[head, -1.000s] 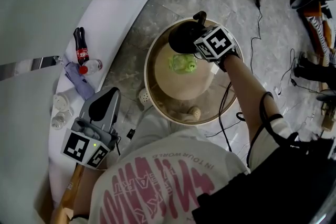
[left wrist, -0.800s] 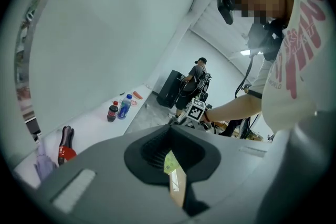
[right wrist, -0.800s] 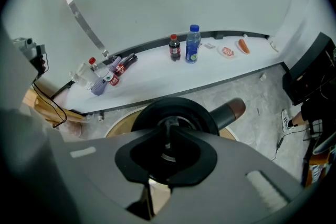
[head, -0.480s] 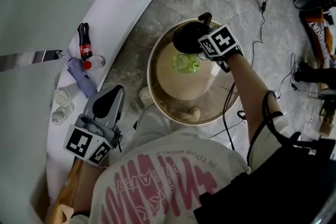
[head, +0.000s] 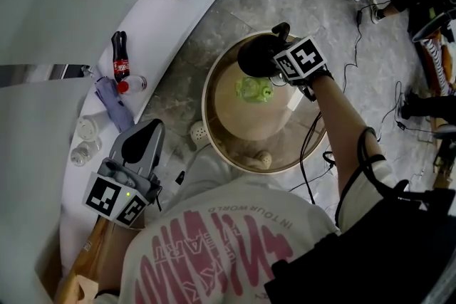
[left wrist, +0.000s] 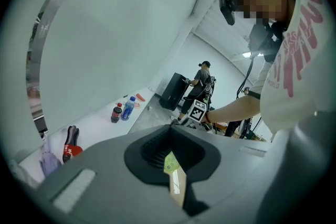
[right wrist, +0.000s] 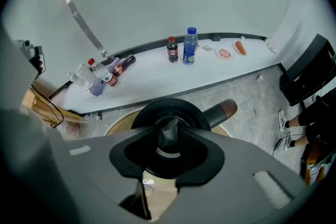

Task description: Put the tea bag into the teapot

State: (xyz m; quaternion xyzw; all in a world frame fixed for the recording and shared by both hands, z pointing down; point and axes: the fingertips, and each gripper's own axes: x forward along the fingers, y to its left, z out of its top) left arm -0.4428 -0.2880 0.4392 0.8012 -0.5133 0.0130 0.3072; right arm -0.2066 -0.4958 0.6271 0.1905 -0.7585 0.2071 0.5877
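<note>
Head view puts the right gripper (head: 268, 58) just above the teapot (head: 254, 59), left gripper (head: 145, 129) well apart. Left gripper view: jaws together, empty. Right gripper view: jaws have just been opening wide, grey tea bag (right wrist: 169, 134) loose between them at the teapot's mouth.

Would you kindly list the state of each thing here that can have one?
teapot: upright, mouth uncovered.
tea bag: loose over the teapot mouth.
right gripper: open; fingers have just been opening, tea bag between them.
left gripper: shut on a green slip.
nearer cola bottle: lying on its side.
blue bottle: upright, capped.
</note>
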